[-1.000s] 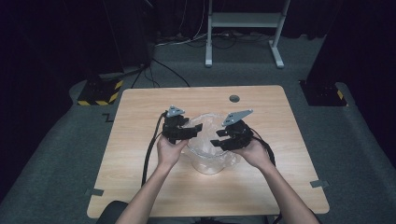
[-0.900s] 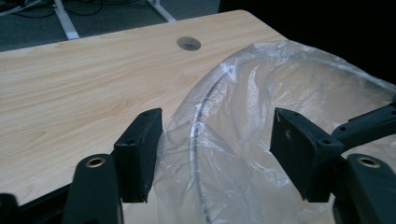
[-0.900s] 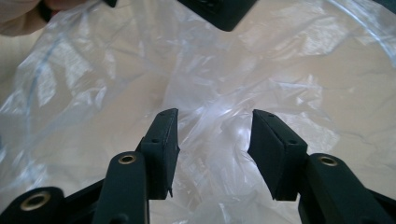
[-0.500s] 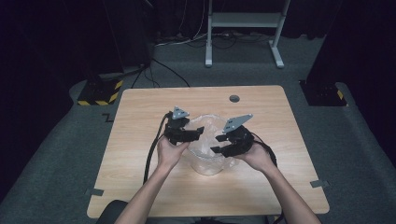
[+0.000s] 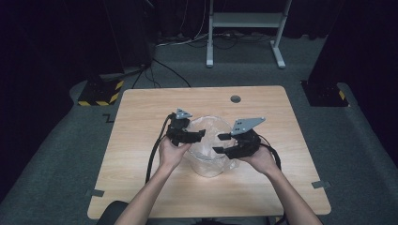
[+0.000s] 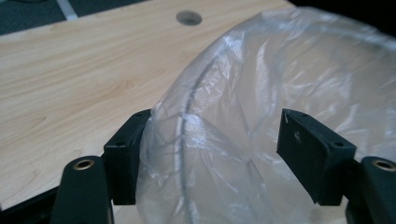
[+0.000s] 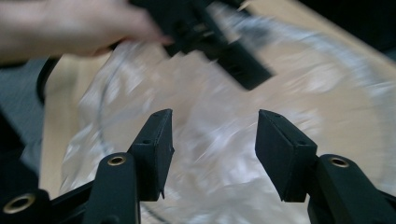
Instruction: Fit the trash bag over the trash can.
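Observation:
A clear plastic bag (image 5: 206, 152) is draped over a round see-through container in the middle of the wooden table (image 5: 141, 108). My left gripper (image 5: 199, 135) reaches over the bag's left rim. In the left gripper view the bag (image 6: 261, 93) and a thin rim line run between the jaws of the left gripper (image 6: 217, 156). One pad touches the film and the other stands off, so it is open, its jaws having just widened. My right gripper (image 5: 219, 144) is at the bag's right side, open, its jaws just opening. The blurred bag (image 7: 210, 154) lies beyond the right gripper (image 7: 212, 154).
A round cable hole (image 5: 235, 99) sits near the table's far edge. The left gripper's cable (image 5: 154, 154) trails toward the near edge. A metal stand (image 5: 244, 21) and a yellow-and-black striped block (image 5: 101, 91) are on the floor behind.
The right gripper's jaws stand wider apart than before and have shifted slightly toward the near side. The left hand has stayed at the bag's rim.

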### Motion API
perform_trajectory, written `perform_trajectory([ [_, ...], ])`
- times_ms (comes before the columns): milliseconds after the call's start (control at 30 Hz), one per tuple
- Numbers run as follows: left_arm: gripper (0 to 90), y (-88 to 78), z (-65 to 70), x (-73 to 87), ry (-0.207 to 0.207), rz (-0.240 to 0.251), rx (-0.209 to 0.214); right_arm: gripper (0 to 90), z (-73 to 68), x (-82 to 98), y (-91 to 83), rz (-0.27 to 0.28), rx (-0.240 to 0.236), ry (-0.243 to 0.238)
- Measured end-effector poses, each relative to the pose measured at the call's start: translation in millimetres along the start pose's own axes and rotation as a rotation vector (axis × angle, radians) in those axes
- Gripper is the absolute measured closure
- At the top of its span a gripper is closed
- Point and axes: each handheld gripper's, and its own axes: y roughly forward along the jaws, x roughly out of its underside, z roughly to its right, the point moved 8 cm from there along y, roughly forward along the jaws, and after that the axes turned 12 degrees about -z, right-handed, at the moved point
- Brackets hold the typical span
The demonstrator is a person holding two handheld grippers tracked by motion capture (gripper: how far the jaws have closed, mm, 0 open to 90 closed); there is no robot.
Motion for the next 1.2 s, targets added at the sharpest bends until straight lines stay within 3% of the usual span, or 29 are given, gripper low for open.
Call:
perform_trajectory([
  [33, 27.5, -1.6, 0.9, -0.3, 0.005, 0.012, 0.01, 46.1, 6.5, -3.3, -8.5, 0.067, 0.014, 0.042],
  [67, 26.3, -1.6, 0.9, -0.3, 0.005, 0.012, 0.01, 46.1, 6.5, -3.3, -8.5, 0.067, 0.014, 0.042],
  [100, 25.9, -1.3, 2.0, 1.7, 0.006, 0.025, 0.031, 45.3, 11.2, -4.0, -12.6, 0.102, 0.037, 0.077],
  [133, 25.8, -1.3, 2.0, 1.7, 0.006, 0.025, 0.031, 45.3, 11.2, -4.0, -12.6, 0.102, 0.037, 0.077],
  [167, 25.6, 0.8, 1.0, 4.4, 0.022, 0.026, 0.026, 44.1, 14.8, -2.1, -14.5, 0.103, 0.075, 0.093],
  [333, 26.5, 1.2, 1.8, 8.8, 0.023, 0.035, 0.024, 43.1, 19.8, 10.4, -26.8, 0.133, 0.141, 0.13],
  [433, 31.0, -0.6, 1.0, 10.3, 0.045, 0.07, -0.023, 45.7, 22.5, 24.0, -32.4, 0.143, 0.123, 0.164],
  [533, 34.6, -1.2, 2.7, 9.7, 0.04, 0.094, -0.023, 48.9, 22.4, 31.4, -30.4, 0.121, 0.096, 0.166],
  [567, 34.7, -1.1, 3.1, 9.8, 0.041, 0.101, -0.027, 55.2, 19.5, 33.9, -31.1, 0.14, 0.078, 0.154],
  [667, 34.8, -1.2, 3.5, 10.6, 0.031, 0.109, -0.023, 58.8, 18.0, 34.8, -29.4, 0.15, 0.06, 0.157],
  [800, 34.7, -2.2, 4.3, 12.7, 0.017, 0.118, -0.01, 60.5, 18.1, 31.6, -25.3, 0.146, 0.112, 0.147],
  [900, 35.5, -2.5, 3.7, 12.4, 0.01, 0.129, -0.017, 58.3, 23.1, 31.8, -22.3, 0.168, 0.127, 0.169],
  [967, 35.7, -3.0, 3.8, 10.9, 0.005, 0.146, -0.064, 54.8, 28.7, 30.8, -18.3, 0.176, 0.149, 0.189],
  [1067, 35.9, -4.7, 4.3, 10.1, 0.013, 0.161, -0.112, 52.4, 33.2, 26.4, -10.0, 0.14, 0.215, 0.186],
  [1200, 35.9, -4.4, 3.5, 11.7, -0.019, 0.166, -0.09, 50.2, 27.3, 30.7, -23.6, 0.151, 0.229, 0.184],
])
